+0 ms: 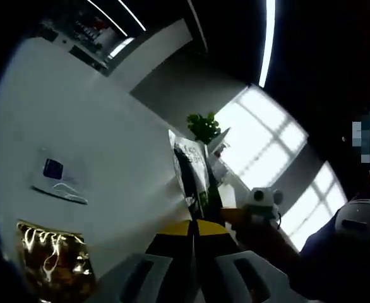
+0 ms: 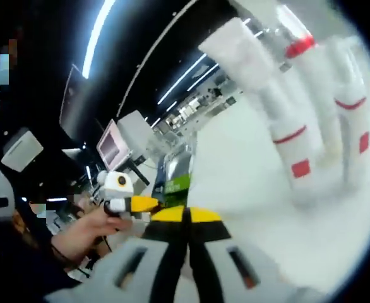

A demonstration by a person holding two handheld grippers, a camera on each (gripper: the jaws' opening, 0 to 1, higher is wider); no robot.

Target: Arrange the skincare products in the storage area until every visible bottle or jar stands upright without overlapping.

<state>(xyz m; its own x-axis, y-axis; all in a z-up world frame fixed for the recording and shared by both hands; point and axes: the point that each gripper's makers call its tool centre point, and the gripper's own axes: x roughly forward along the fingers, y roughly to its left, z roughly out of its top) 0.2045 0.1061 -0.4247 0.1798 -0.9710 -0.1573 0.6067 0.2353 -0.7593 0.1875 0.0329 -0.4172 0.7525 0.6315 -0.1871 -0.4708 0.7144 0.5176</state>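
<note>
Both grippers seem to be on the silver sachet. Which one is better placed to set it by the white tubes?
Probably right. The right gripper faces the white red-banded tubes close ahead. The left gripper, also shut on the silver-and-green foil sachet, faces a gold foil packet.

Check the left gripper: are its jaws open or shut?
Shut. In the left gripper view the left gripper has its yellow-tipped jaws pressed together on a thin silver sachet.
</note>
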